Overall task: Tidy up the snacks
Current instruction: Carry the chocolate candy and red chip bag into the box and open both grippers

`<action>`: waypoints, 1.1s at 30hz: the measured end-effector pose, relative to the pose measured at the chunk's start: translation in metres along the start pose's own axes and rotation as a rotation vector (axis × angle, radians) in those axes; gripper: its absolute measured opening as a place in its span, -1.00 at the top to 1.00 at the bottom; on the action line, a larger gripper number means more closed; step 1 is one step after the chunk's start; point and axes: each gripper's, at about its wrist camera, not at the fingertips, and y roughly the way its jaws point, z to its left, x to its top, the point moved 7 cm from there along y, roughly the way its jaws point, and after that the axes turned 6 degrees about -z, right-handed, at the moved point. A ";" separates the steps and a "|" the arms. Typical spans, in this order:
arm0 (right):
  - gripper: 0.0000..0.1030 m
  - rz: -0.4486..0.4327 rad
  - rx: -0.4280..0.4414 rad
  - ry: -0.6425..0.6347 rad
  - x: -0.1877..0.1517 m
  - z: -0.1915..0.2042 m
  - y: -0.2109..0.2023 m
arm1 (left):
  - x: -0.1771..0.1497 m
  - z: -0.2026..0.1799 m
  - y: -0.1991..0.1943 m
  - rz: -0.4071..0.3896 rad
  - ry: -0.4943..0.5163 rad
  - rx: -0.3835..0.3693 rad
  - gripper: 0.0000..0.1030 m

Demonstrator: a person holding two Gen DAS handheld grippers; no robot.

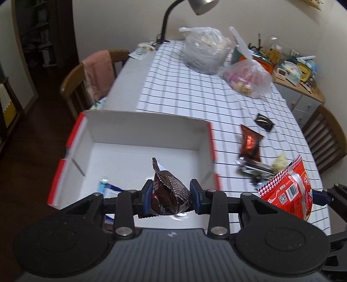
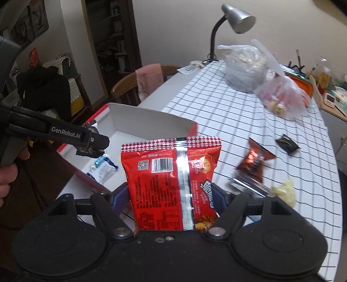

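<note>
Two grippers, two snacks, both in the air! The left gripper (image 1: 171,196) has its blue pads pinching a crumpled brown snack wrapper (image 1: 168,193), held right above the near end of the white box (image 1: 138,149) with the red outside walls. The wrapper sticks up between the fingers, crinkled and twisted at the top.

Over on the other side, the right gripper (image 2: 171,197) is clamped on a red snack bag (image 2: 171,184), jaws set wide because the bag is wide, and the bag stands upright with its barcode and silver seam facing the camera (you can catch its corner from the left wrist view too). It hangs just beside the box, over the checked tablecloth (image 2: 227,117).

Inside the box, one small blue-and-white packet (image 2: 102,167) lies on the white floor near the left gripper's fingers. Out on the cloth, to the right of the box, a dark red foil packet (image 1: 250,142) lies near a clear wrapper with something dark in it (image 1: 256,169), and a pale crumbly lump (image 1: 279,162) sits beside that. A small black packet (image 1: 264,122) lies farther back, apart from the others.

Further out, two clear plastic bags (image 1: 206,52) sit at the far end under a grey desk lamp (image 2: 236,19), and a pink cloth (image 1: 98,72) hangs on a wooden chair.
</note>
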 end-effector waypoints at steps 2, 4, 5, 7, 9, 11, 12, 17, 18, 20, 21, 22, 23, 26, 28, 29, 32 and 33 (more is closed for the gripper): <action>-0.47 0.007 0.000 -0.008 0.004 0.012 0.011 | 0.001 0.017 0.002 0.003 0.009 0.009 0.33; -0.47 0.015 -0.002 -0.018 0.008 0.023 0.023 | 0.001 0.032 0.004 0.006 0.022 0.022 0.33; -0.47 0.020 -0.003 -0.022 0.009 0.029 0.029 | 0.001 0.039 0.006 0.010 0.030 0.032 0.33; -0.47 0.030 -0.007 -0.029 0.012 0.037 0.042 | 0.001 0.051 0.012 0.025 0.053 0.033 0.33; -0.47 0.038 -0.013 -0.038 0.016 0.044 0.055 | -0.001 0.059 0.019 0.043 0.095 0.032 0.33; -0.47 0.049 -0.020 -0.046 0.018 0.049 0.069 | -0.002 0.067 0.025 0.050 0.123 0.041 0.33; -0.47 0.057 -0.023 -0.054 0.019 0.051 0.076 | -0.002 0.071 0.029 0.056 0.139 0.038 0.32; -0.47 0.090 -0.038 -0.081 0.018 0.060 0.108 | -0.003 0.087 0.053 0.089 0.170 0.050 0.33; -0.47 0.093 -0.039 -0.087 0.018 0.062 0.114 | -0.004 0.089 0.058 0.102 0.180 0.047 0.33; -0.47 0.103 -0.036 -0.096 0.018 0.066 0.123 | -0.006 0.092 0.068 0.120 0.191 0.045 0.33; -0.47 0.105 -0.034 -0.104 0.017 0.067 0.128 | -0.008 0.094 0.072 0.130 0.199 0.042 0.33; -0.47 0.107 -0.034 -0.114 0.016 0.069 0.132 | -0.009 0.095 0.076 0.135 0.202 0.042 0.33; -0.47 0.113 -0.036 -0.122 0.015 0.070 0.136 | -0.010 0.096 0.081 0.142 0.205 0.042 0.33; -0.47 0.137 -0.038 -0.120 0.011 0.071 0.148 | -0.015 0.097 0.092 0.160 0.214 0.042 0.32; -0.47 0.156 -0.042 -0.118 0.007 0.070 0.155 | -0.019 0.098 0.100 0.180 0.214 0.041 0.32; -0.47 0.166 -0.042 -0.118 0.005 0.070 0.158 | -0.022 0.099 0.103 0.190 0.214 0.044 0.32; -0.47 0.185 -0.035 -0.120 0.000 0.072 0.165 | -0.027 0.101 0.112 0.213 0.223 0.051 0.32; -0.47 0.191 -0.032 -0.121 -0.001 0.073 0.166 | -0.028 0.101 0.114 0.218 0.226 0.052 0.32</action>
